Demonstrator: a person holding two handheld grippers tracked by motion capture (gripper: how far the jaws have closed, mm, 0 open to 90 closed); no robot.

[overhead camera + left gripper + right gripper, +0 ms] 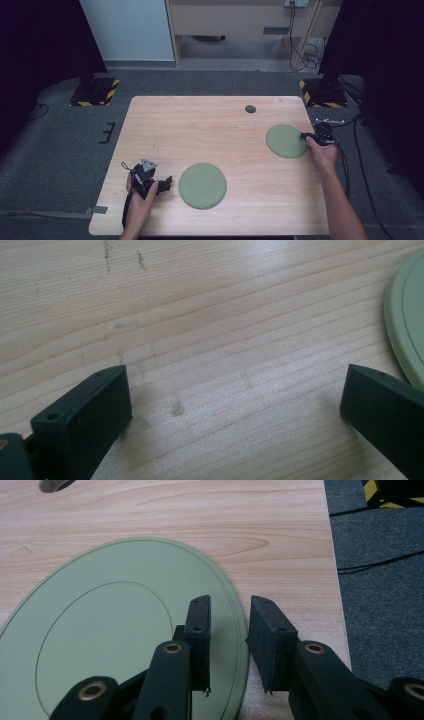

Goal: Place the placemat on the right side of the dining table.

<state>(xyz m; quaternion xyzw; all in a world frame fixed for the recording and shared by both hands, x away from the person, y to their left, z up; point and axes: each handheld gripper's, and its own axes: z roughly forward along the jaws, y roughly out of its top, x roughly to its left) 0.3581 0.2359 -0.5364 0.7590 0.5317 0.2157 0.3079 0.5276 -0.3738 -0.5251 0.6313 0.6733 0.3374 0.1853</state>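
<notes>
Left gripper point(167, 182): jaws wide, nothing between; near flat round green plate point(202, 185) just right.
Right gripper point(229, 645): jaws narrowly parted, astride the right rim of the far flat round green plate point(110, 630), pads not pressing.
Wooden table point(200, 130): carries both plates, well apart.

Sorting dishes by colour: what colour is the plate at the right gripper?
Pale sage green, plate seen best in the right gripper view.

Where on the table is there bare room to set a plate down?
The widest bare patch is the table's far left half, bordered by the far edge, the left edge and the near plate. A smaller bare strip runs between the near plate and the far plate. It is crowded at the right edge, where the right gripper straddles the far plate's rim.
</notes>
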